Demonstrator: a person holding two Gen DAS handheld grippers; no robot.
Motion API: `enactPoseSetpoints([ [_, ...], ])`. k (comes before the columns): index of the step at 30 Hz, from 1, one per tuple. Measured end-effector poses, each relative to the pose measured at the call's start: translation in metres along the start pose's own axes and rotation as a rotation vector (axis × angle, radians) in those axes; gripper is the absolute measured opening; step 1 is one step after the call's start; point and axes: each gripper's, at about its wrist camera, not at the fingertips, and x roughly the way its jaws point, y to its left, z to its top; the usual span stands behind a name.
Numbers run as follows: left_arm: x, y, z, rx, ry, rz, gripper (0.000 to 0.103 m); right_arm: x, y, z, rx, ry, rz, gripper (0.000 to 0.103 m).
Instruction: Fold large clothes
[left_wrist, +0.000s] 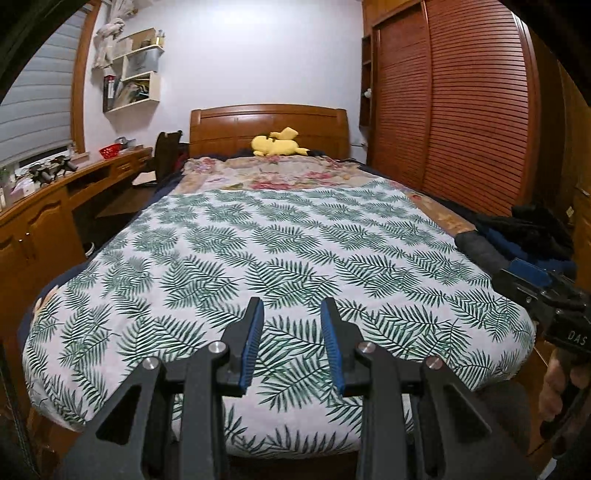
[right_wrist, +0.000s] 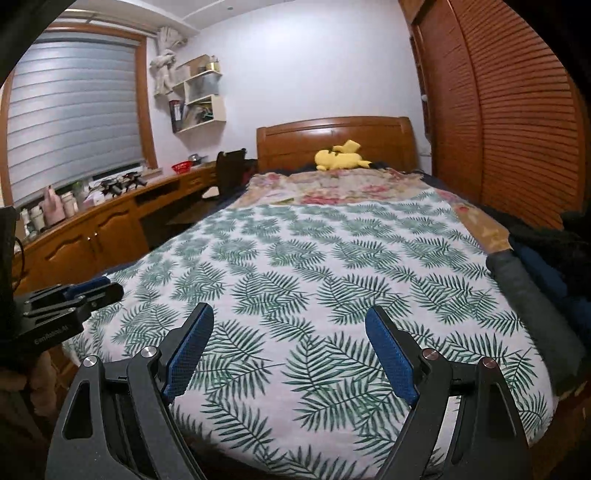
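Both grippers hover empty over the fern-print sheet: left gripper partly open, right gripper wide (dark clothes piled right).

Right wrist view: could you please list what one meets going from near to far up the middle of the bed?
right gripper → leaf-print sheet → floral blanket → yellow plush toy → wooden headboard → white wall

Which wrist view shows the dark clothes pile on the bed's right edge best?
The right wrist view: the dark clothes pile fills its right side, showing a grey roll in front and blue and black fabric behind. The left wrist view shows the pile smaller at the frame edge, partly blocked by the right gripper.
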Motion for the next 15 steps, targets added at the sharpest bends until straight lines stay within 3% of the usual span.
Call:
enactPoseSetpoints([
  [15,-0.0089,0.008,-0.0056,-0.027,-0.013,-0.007,0.03,-0.0005,0.0055,-0.0025,-0.001,-0.011,-0.025,0.086],
])
